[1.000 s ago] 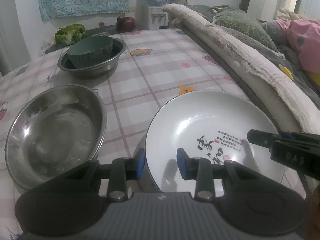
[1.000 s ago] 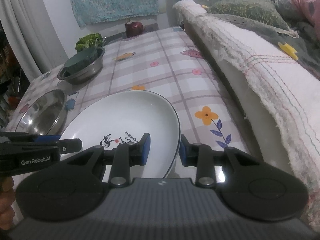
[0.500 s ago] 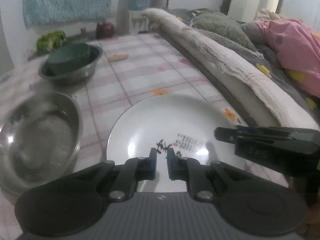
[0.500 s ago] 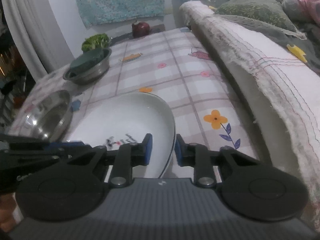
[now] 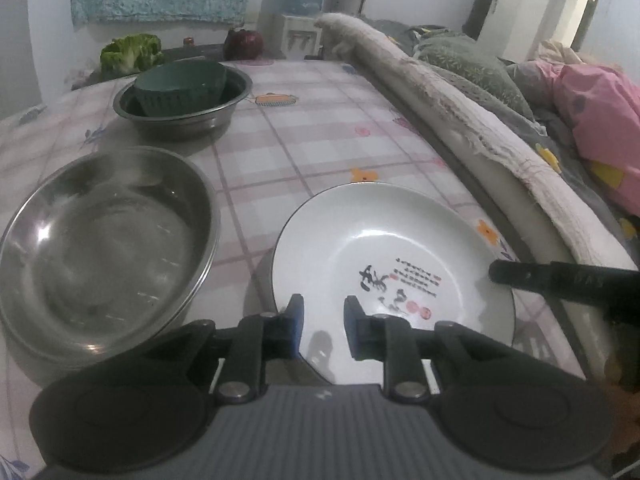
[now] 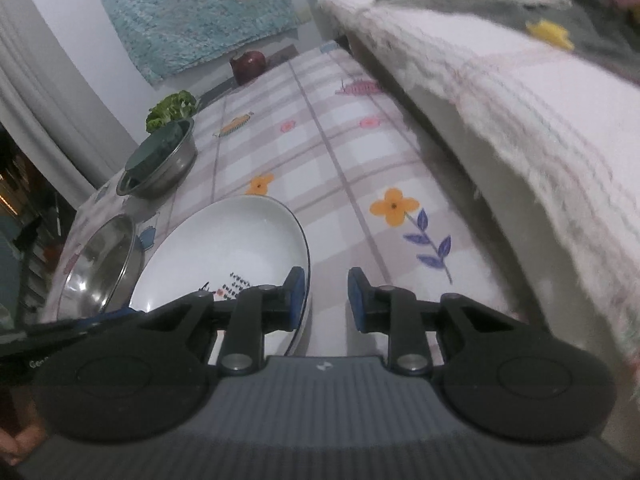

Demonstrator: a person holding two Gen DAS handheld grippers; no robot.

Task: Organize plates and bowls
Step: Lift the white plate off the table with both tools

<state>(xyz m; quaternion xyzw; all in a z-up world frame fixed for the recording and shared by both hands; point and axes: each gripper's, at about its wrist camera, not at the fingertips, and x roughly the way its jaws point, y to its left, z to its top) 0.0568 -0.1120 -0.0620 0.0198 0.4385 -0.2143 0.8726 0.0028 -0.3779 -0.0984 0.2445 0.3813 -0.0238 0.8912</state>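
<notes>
A white plate [image 5: 384, 248] with black calligraphy lies on the checked tablecloth; it also shows in the right wrist view [image 6: 228, 248]. My left gripper [image 5: 322, 326] is open, its fingers straddling the plate's near rim. My right gripper [image 6: 322, 296] is open at the plate's right rim, its left finger over the plate, its right finger over the cloth. An empty steel bowl [image 5: 100, 240] sits left of the plate. A second steel bowl [image 5: 180, 100] farther back holds a dark green bowl [image 5: 180, 84].
A rolled white blanket [image 5: 460, 112] and bedding run along the table's right edge. Broccoli [image 5: 130, 52] and a dark red round object [image 5: 243, 43] sit at the far end. The right gripper's finger [image 5: 560, 280] crosses the plate's right rim.
My left gripper shut briefly half a second ago and has opened again. My right gripper has opened wider and shifted right, off the plate's rim.
</notes>
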